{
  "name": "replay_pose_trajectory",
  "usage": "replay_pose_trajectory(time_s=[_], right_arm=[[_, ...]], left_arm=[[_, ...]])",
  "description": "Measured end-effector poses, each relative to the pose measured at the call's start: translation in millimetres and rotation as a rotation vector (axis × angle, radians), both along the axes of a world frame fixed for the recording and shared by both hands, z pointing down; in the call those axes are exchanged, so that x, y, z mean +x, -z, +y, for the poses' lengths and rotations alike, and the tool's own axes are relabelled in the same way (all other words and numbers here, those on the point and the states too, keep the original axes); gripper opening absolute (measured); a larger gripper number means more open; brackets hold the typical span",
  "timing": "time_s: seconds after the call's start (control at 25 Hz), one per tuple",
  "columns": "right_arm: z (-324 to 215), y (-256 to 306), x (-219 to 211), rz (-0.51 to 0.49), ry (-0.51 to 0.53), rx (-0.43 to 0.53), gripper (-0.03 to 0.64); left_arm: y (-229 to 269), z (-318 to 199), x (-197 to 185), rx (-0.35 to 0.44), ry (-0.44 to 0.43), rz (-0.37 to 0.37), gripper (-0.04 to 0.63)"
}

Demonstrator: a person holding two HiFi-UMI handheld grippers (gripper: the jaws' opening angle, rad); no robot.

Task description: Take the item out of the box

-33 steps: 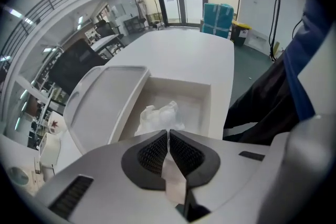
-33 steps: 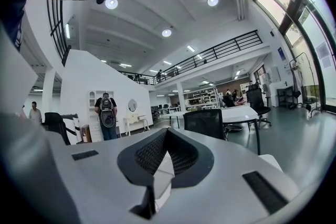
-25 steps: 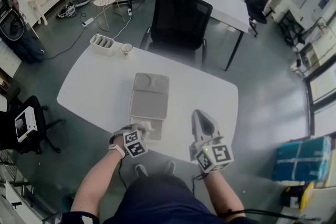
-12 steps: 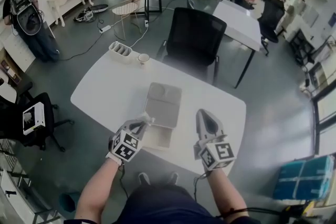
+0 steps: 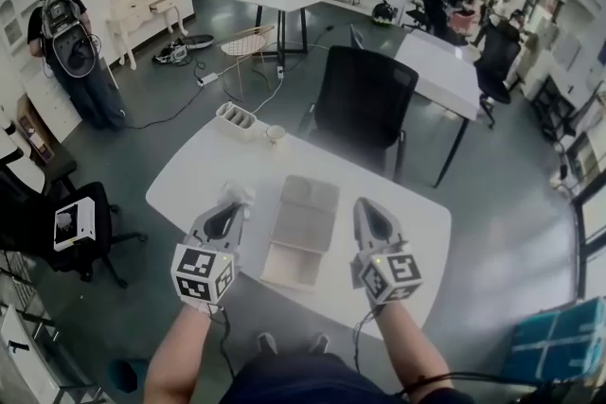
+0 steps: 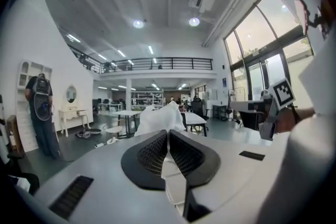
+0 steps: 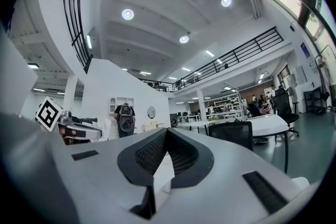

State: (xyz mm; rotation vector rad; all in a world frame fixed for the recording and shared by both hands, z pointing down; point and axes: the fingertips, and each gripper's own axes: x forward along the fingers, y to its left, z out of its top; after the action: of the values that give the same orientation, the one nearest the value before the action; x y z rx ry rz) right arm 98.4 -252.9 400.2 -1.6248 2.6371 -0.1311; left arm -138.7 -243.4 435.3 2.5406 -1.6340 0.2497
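Note:
A flat beige box [image 5: 305, 230] lies open in the middle of the white table [image 5: 417, 213], its lid folded back toward the far side. My left gripper [image 5: 230, 206] hangs in the air to the left of the box, shut on a crumpled white item [image 5: 238, 195] that sticks out past its tip. In the left gripper view the white item [image 6: 158, 118] bulges above the closed jaws of the left gripper [image 6: 168, 135]. My right gripper [image 5: 369, 215] is just right of the box, shut, with nothing in it. The right gripper view shows the right gripper [image 7: 165, 135] with its jaws together.
A white slotted holder [image 5: 234, 118] and a small cup [image 5: 276, 134] stand at the table's far left corner. A black office chair [image 5: 365, 104] is behind the table. A person with a backpack [image 5: 71, 47] stands far left. Another black chair with a device [image 5: 74, 224] is left of me.
My left gripper has risen out of the box and swung left, carrying the white item. The right gripper has stayed beside the box. The head view has tilted up.

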Motion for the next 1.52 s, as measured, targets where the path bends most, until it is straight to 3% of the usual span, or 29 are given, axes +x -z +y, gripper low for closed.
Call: replay_pose_trajectory(time_s=[0.2,0.36,0.92,1.52], right_arm=[[-2,17,-10,0.004,0.014,0.028,0.008],[-5,25,-13,0.004,0.021,0.039,0.008],[-8,37,-12,-0.003,0.047,0.099,0.008],[-7,35,5,0.011,0.021,0.099,0.008]], left_arm=[[52,12,-16,0.122,0.076,0.057,0.04],[72,15,-29,0.169,0.117,0.085,0.04],[84,20,-38,0.217,0.128,0.158,0.04],[78,13,-20,0.214,0.096,0.177,0.04]])
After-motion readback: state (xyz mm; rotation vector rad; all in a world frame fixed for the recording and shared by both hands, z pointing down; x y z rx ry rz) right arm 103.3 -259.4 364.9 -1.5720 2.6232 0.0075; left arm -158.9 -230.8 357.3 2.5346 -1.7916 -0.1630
